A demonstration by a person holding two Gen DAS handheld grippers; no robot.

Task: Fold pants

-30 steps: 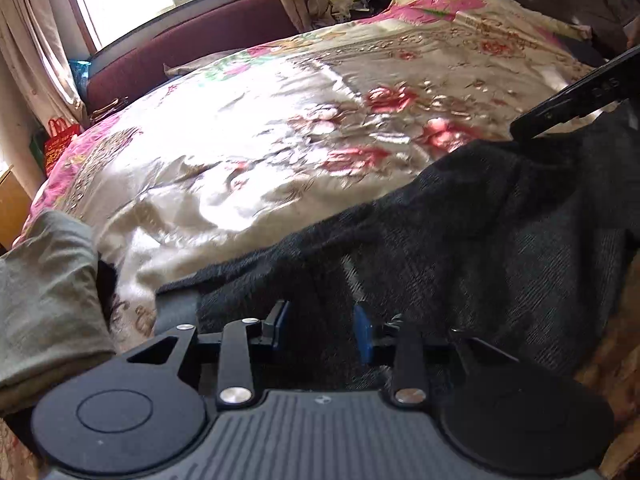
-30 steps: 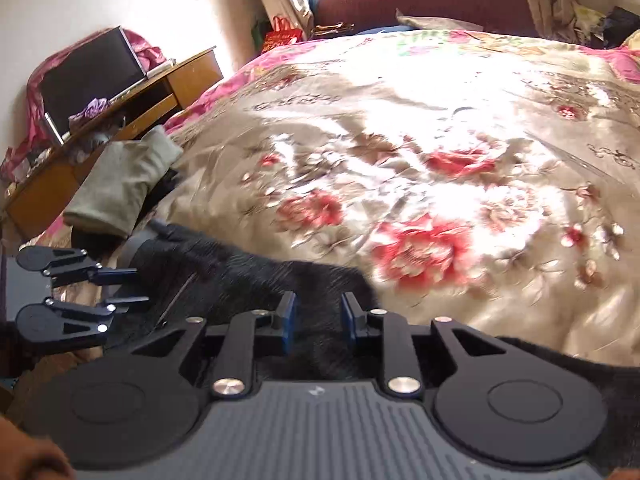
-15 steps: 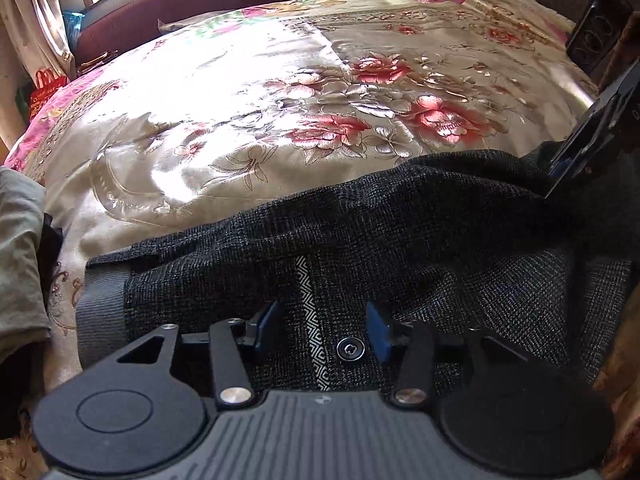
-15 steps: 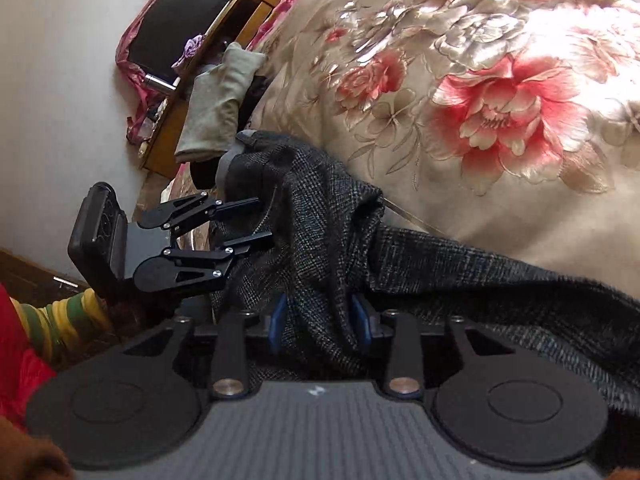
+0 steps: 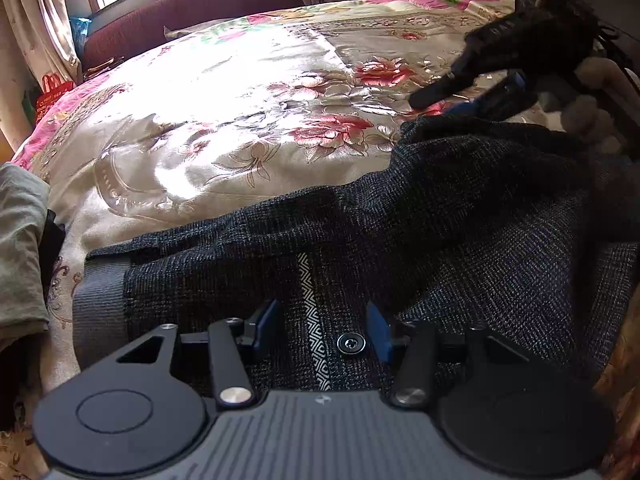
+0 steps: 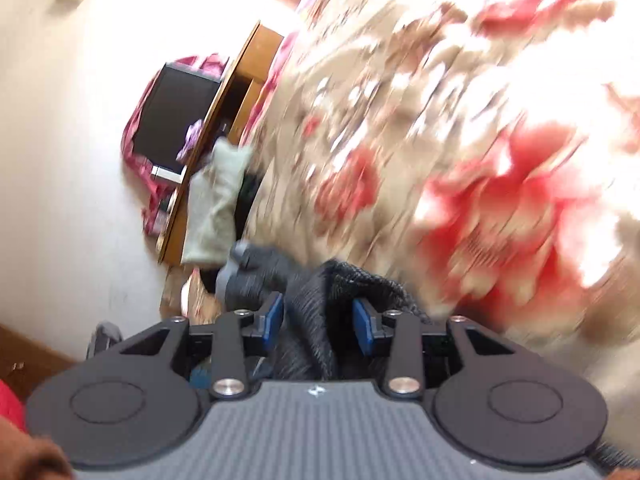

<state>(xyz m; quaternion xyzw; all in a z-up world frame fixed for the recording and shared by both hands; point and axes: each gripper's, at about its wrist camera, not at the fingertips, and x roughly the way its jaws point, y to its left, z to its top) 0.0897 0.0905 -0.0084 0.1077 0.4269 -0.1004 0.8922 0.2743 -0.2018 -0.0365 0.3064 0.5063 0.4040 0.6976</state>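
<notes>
- Here the dark tweed pants (image 5: 460, 240) lie crumpled along the near edge of the flowered bedspread (image 5: 224, 128), waistband with its snap button (image 5: 351, 343) nearest the left wrist camera.
- The left gripper (image 5: 322, 326) stands part open over the waistband, its blue pads on either side of the button and clear of the cloth; its jaws have just been opening.
- The right gripper (image 6: 318, 318) straddles a raised fold of the pants, pads apart from it; its jaws have just been opening too.
- A folded grey-green garment (image 5: 20, 248) sits at the bed's left edge.
</notes>
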